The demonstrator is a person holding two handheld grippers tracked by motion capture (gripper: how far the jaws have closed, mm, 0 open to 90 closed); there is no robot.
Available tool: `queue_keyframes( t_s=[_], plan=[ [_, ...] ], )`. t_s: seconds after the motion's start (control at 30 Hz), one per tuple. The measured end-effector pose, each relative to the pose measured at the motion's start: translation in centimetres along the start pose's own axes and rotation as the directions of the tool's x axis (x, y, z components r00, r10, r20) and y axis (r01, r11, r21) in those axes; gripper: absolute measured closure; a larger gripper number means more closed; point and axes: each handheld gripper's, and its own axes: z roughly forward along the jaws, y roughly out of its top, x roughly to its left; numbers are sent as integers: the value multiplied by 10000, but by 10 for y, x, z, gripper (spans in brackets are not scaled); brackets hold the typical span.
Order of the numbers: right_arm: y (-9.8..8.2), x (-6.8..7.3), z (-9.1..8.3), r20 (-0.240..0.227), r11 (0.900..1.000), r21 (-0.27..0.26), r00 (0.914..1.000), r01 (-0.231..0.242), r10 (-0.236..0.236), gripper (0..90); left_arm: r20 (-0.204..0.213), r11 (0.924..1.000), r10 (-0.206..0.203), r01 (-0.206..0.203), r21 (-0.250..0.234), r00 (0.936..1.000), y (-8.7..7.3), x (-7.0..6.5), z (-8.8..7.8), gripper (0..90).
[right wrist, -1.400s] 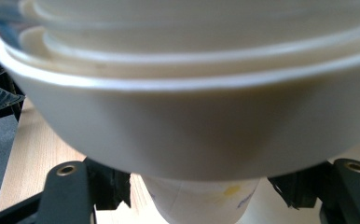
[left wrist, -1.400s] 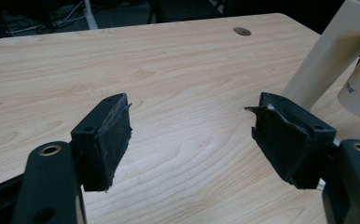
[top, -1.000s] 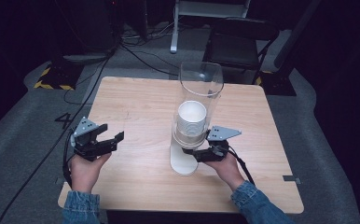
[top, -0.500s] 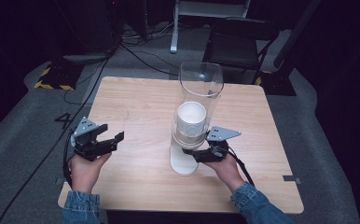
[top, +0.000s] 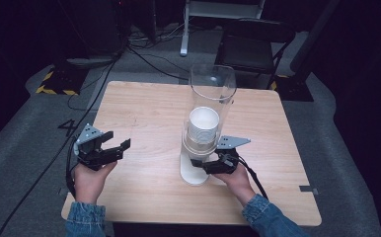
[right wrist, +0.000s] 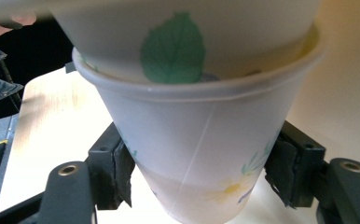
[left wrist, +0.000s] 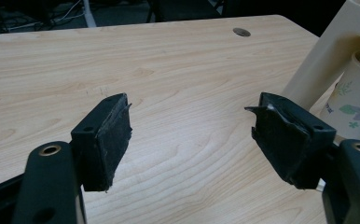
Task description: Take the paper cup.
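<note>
At the table's middle, the right gripper (top: pixel 202 165) pinches the lowest paper cup (right wrist: pixel 201 154) under the clear dispenser tube (top: pixel 212 106).

The wooden table (top: pixel 144 108) carries the dispenser, whose stacked cups (top: pixel 204 126) sit inside the tube. The right jaws have just been closing, pads now against the bottom cup's sides, so it looks ready to pull free. The left gripper (left wrist: pixel 192 137) hovers wide open, holding nothing.

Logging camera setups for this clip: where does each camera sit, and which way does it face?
High view: above the person's side, looking forward and down on the table; both hands and sleeves show.
Left gripper view: on the left gripper, looking across the tabletop between open jaws.
Right gripper view: on the right gripper, jaws closed on the bottom cup.
Shared: the cup dispenser appears in the high and left gripper views.
</note>
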Motion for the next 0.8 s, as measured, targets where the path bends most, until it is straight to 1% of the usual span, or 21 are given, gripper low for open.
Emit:
queue_keyframes(
  t_s=[0.07,0.1,0.33,0.4,0.53,0.7,0.8],
  plan=[
    [-1,2,0,150,9996,53,9995,273,-274,326,-19,10000,-36,36,-11,10000,0,1,0,274],
    [-2,2,1,191,9994,146,9993,327,-330,326,-9,10000,-35,35,-18,10000,0,1,0,274],
    [-9,-1,2,285,9988,303,9989,375,-383,323,-15,10000,-14,14,53,10000,-1,0,1,274],
    [-11,-1,2,367,9979,410,9980,500,-515,323,1,10000,-16,16,85,10000,-1,0,1,274],
    [-15,-2,3,401,9969,554,9975,554,-576,323,5,9999,-30,30,108,10000,-1,1,2,274],
    [-18,-2,4,344,9963,769,9985,394,-422,323,22,10000,-40,40,59,10000,-1,2,3,275],
    [-21,-1,5,343,9944,901,9977,545,-577,323,26,10000,-55,55,64,10000,-1,2,4,275]
  ],
)
